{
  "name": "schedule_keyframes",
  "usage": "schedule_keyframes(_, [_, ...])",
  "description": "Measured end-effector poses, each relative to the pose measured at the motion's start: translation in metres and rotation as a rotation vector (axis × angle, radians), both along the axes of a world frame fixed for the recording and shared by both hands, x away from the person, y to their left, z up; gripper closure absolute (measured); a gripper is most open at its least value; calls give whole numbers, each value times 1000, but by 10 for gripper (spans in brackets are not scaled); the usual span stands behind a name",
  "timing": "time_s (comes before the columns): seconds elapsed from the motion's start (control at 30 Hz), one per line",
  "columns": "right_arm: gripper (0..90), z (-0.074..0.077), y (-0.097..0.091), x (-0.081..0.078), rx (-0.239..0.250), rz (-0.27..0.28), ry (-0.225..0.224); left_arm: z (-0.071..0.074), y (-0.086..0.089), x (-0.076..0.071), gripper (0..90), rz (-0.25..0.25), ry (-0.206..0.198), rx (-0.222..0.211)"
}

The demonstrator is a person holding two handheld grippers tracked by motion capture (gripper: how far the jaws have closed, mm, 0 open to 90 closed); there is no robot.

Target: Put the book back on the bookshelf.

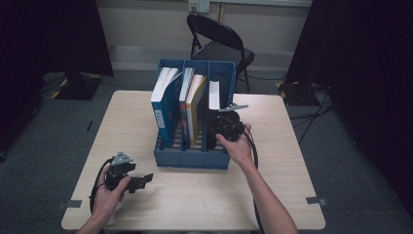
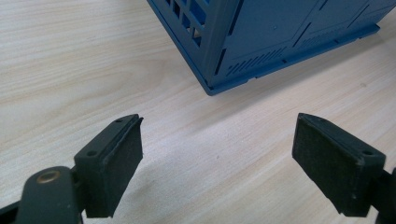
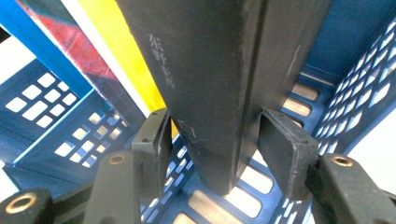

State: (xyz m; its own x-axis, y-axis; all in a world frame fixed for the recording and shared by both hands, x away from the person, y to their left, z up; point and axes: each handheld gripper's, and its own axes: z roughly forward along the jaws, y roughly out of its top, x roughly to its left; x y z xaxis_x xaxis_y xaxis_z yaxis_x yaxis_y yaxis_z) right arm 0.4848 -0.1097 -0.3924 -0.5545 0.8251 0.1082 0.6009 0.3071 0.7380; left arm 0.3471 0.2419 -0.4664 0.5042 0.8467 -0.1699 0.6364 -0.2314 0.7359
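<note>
A blue three-slot file organizer (image 1: 195, 158) stands mid-table. Its left slot holds a blue book (image 1: 163, 105), and its middle slot holds a yellow book (image 1: 197, 109) beside another. In the right slot a black book (image 1: 213, 97) stands upright with its white page edge up, and my right gripper (image 1: 216, 123) is shut on its spine. In the right gripper view both pads press the black book (image 3: 210, 70) above the slotted floor of the organizer (image 3: 327, 98), with the yellow book (image 3: 116, 51) to its left. My left gripper (image 1: 143, 179) rests open near the table's front left, jaws wide apart (image 2: 219, 135), pointing at the organizer's corner (image 2: 261, 42).
The pale wooden table (image 1: 272, 185) has bare surface in front of and to both sides of the organizer. A black folding chair (image 1: 219, 44) stands behind the table's far edge. Dark curtains hang at both sides of the room.
</note>
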Motion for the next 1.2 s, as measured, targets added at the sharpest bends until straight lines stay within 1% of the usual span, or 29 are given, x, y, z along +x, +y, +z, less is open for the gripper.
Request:
schedule_keyframes(0.1, [454,1,0,4,-13,8,-6,0,1,0,159,-3,3,2])
schedule_keyframes(0.33, [455,3,-2,13,-15,21,-7,0,1,1,159,2,3,2])
schedule_keyframes(0.43, [454,3,0,13,-24,22,-10,-1,0,1,159,-10,3,6])
schedule_keyframes(0.57, [454,4,-1,14,-20,24,-12,-1,-2,2,160,-9,-2,1])
schedule_keyframes(0.67, [453,2,0,13,-31,30,-19,0,-3,4,159,-10,-5,6])
schedule_keyframes(0.73, [452,1,-1,13,-27,30,-25,-1,-3,6,159,-12,4,8])
schedule_keyframes(0.77, [451,1,-1,13,-27,32,-25,-2,-4,7,160,-6,4,3])
schedule_keyframes(0.9, [441,-1,-1,12,-19,29,-21,-1,-4,7,159,-9,3,2])
schedule_keyframes(0.97, [442,-1,-2,11,-3,27,-19,-1,-4,6,159,-11,3,6])
schedule_keyframes(1.0, [430,-1,-3,10,6,31,-16,-1,-3,6,159,-13,5,7])
schedule_keyframes(1.07, [411,-1,-4,8,9,33,-11,-1,-3,5,159,-11,4,1])
schedule_keyframes(1.13, [402,-1,-4,6,6,34,-10,-1,-3,5,160,-4,5,-4])
schedule_keyframes(1.17, [390,-1,-4,5,12,35,-12,-1,-2,6,159,-7,8,1])
schedule_keyframes(1.2, [386,0,-4,5,15,35,-15,-2,-2,6,159,-3,7,-3])
